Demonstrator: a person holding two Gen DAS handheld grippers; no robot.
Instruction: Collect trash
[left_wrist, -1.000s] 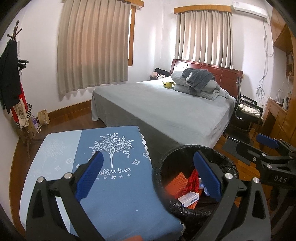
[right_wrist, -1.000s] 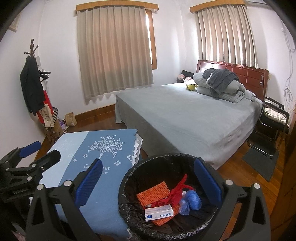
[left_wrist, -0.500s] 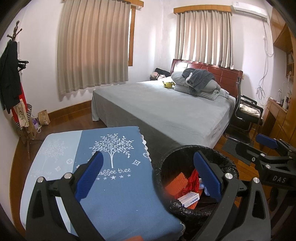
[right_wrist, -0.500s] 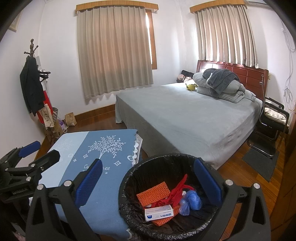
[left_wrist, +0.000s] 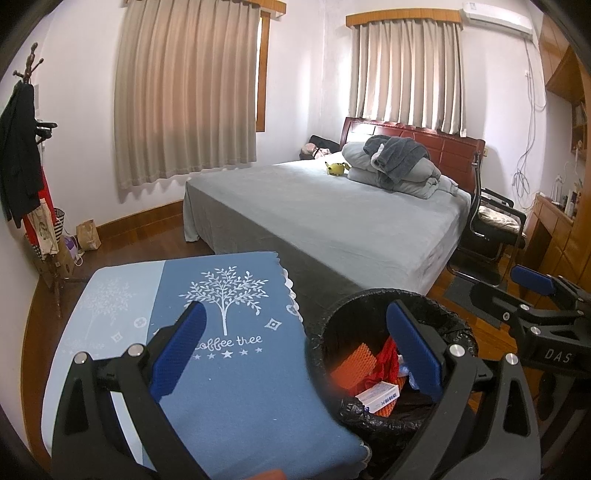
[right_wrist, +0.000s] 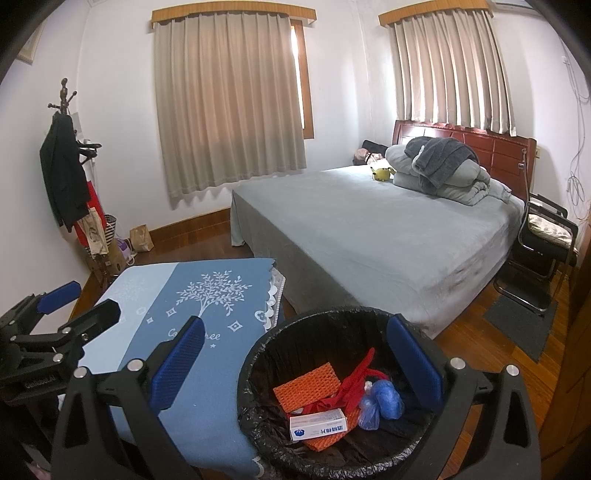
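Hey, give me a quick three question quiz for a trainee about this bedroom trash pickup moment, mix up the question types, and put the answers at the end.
1. True or false: the right gripper is clamped on a piece of trash.
2. Multiple choice: the white box lies A) on the blue tablecloth, B) inside the trash bin, C) on the bed.
3. Fill in: the foam net in the bin is coloured ____.

Key: 1 false, its jaws stand wide apart and hold nothing, like the left gripper. 2 B. 3 orange.
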